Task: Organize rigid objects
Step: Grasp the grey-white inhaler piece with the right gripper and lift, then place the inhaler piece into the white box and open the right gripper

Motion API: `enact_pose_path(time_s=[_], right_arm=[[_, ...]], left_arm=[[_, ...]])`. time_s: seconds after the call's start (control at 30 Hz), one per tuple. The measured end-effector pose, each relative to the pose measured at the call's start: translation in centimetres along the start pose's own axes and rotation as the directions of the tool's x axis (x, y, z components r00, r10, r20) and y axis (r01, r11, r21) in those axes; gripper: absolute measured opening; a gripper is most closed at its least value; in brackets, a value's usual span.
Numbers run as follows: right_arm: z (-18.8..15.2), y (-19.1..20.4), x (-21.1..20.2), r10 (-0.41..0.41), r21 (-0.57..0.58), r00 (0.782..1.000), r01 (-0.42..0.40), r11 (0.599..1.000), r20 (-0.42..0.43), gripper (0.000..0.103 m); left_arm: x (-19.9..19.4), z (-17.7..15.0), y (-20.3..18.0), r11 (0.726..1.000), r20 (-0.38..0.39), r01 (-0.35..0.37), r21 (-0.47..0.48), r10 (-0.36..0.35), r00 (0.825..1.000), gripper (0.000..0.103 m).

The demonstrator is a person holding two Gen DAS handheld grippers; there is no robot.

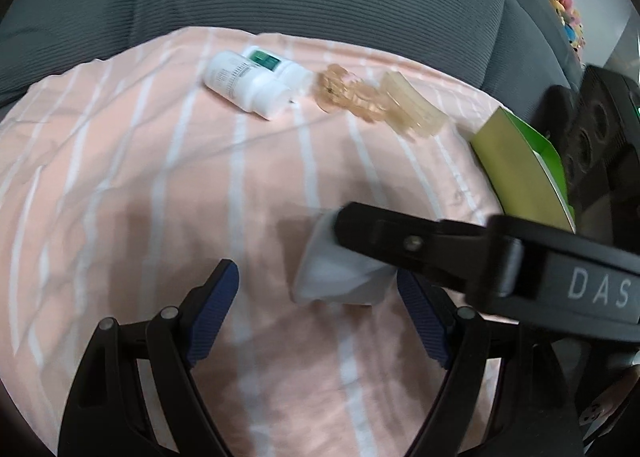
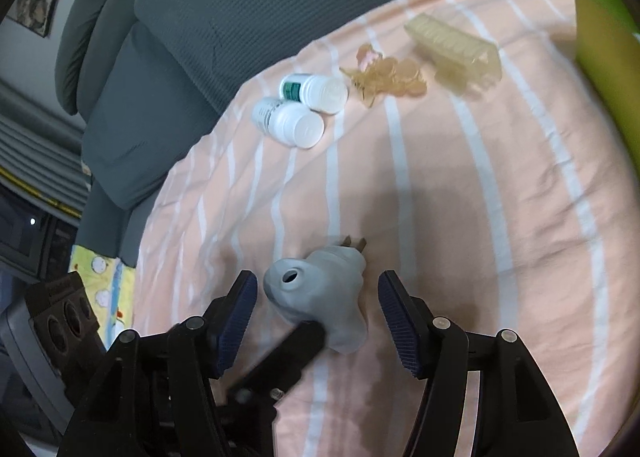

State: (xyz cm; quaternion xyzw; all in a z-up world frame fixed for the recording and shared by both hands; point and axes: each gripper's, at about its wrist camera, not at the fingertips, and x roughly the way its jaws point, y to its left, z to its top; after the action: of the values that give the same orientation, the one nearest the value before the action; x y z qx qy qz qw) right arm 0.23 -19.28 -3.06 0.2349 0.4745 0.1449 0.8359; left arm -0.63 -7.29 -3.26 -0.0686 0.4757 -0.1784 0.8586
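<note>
The plug adapter (image 2: 320,293), a pale grey lump, lay on the striped sheet (image 2: 460,197), squarely between the two pads of the right claw (image 2: 318,277). Its metal prongs pointed away from that claw, so its long axis ran roughly along the claw's own line of reach. The jaws therefore faced its narrower flanks. That claw was released: a strip of sheet showed on either side between pad and adapter, wider on the right.

The left claw (image 1: 316,277) was also released, and nothing was held in it. From its own view the adapter sat off centre, close against its right-hand finger, with the left-hand pad well apart from it. One of its black fingers reached in under the adapter's near end in the right wrist view. It may have been touching there, though blur made that hard to settle.

Of the two, the right claw was the better placed: centred, aligned, needing only to close. The white bottles (image 2: 304,109) lay well beyond.
</note>
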Motion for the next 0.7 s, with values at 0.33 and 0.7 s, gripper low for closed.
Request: enact_pose_path(time_s=[0.33,0.7], right_arm=[[0.0,-0.6,2.0,0.060,0.017,0.997,-0.059,0.998,-0.058,0.062],[1.1,0.9,-3.6,0.044,-0.066,0.995,-0.038,0.997,0.094,0.062]], left_arm=[[1.2,-0.1,-0.7,0.997,-0.013,0.072,-0.008,-0.072,0.997,0.056],[-2.5,2.2,-4.8,0.990,0.110,0.116,0.085,-0.126,0.986,0.055]])
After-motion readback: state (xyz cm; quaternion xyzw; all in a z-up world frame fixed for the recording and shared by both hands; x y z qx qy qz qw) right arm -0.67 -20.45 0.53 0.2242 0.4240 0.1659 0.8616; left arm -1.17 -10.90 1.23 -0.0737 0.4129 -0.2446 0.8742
